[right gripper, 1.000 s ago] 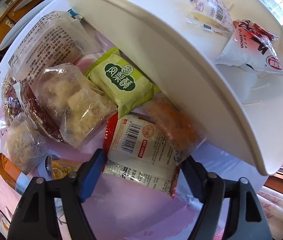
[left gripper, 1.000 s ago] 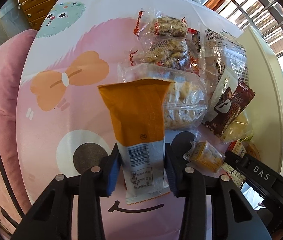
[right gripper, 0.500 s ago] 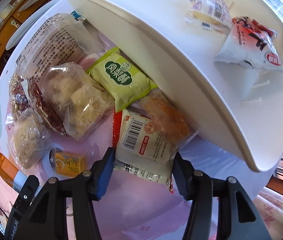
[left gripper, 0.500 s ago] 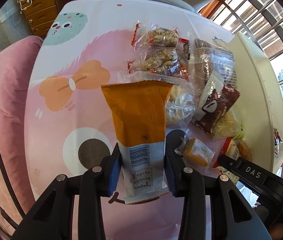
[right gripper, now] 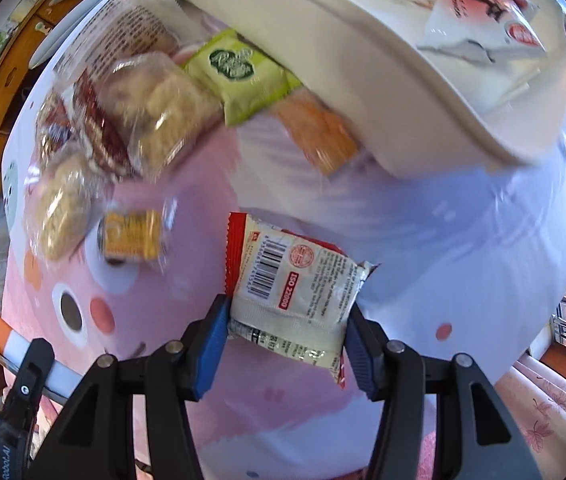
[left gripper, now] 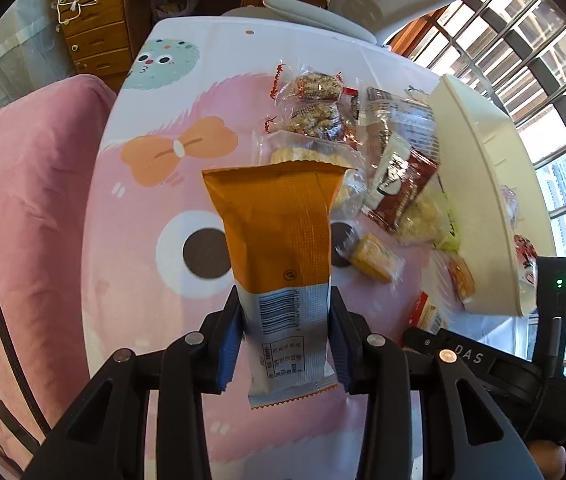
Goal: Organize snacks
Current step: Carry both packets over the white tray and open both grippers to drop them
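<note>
Now both grippers carry a packet clear of the table. Nearest, the right gripper [right gripper: 285, 334], jaws clamped on the red-and-white packet [right gripper: 293, 280], has lifted it off the cloth, where half a second ago it lay against the heap. The left gripper [left gripper: 285, 334] stays clamped on the orange packet [left gripper: 279, 248]. Farther off, the snack heap [right gripper: 147, 108] and white tray [right gripper: 363, 52] await; placing likely follows.
</note>
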Demonstrator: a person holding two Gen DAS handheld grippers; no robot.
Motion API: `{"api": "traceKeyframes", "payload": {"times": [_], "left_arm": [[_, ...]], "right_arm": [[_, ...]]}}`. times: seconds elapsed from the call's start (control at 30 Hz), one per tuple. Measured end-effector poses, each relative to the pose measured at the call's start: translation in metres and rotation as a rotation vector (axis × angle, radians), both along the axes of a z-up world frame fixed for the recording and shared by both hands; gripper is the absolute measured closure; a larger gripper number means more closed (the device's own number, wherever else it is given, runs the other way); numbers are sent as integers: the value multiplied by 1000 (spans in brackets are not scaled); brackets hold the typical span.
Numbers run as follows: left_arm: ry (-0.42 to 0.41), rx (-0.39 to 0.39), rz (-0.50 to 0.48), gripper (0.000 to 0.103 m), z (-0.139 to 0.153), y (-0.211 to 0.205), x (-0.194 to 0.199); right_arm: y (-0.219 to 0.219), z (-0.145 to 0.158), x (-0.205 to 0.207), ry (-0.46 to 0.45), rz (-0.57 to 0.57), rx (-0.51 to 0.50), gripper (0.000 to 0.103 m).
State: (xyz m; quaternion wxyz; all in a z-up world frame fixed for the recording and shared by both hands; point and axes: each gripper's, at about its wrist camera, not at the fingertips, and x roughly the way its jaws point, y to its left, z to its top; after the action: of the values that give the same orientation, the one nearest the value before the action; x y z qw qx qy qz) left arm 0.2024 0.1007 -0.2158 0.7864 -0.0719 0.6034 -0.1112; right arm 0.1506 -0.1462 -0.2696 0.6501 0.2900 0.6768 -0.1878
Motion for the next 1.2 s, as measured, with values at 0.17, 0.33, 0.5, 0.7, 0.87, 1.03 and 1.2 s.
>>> {"api": "traceKeyframes", "payload": {"times": [0.17, 0.33, 0.5, 0.7, 0.87, 1.03, 1.2], "left_arm": [[-28, -17, 0, 66, 14, 7, -27], [-58, -24, 4, 66, 29, 12, -52], [-78, -43, -3, 66, 44, 14, -69], [-101, -59, -28, 66, 61, 6, -81], [-135, -32, -60, 66, 78, -11, -86], [-169, -19, -95, 66, 97, -36, -87], [-188, 3, -125, 66, 113, -66, -82]], "right_arm": [[6, 13, -36, -38, 33, 22, 48], [12, 34, -62, -106, 83, 49, 48], [11, 62, -63, -184, 167, 62, 48], [6, 90, -48, -289, 256, 54, 48], [-2, 106, -45, -367, 301, 48, 48], [-29, 120, -42, -436, 307, 36, 48], [-62, 138, -43, -481, 320, -11, 48]]}}
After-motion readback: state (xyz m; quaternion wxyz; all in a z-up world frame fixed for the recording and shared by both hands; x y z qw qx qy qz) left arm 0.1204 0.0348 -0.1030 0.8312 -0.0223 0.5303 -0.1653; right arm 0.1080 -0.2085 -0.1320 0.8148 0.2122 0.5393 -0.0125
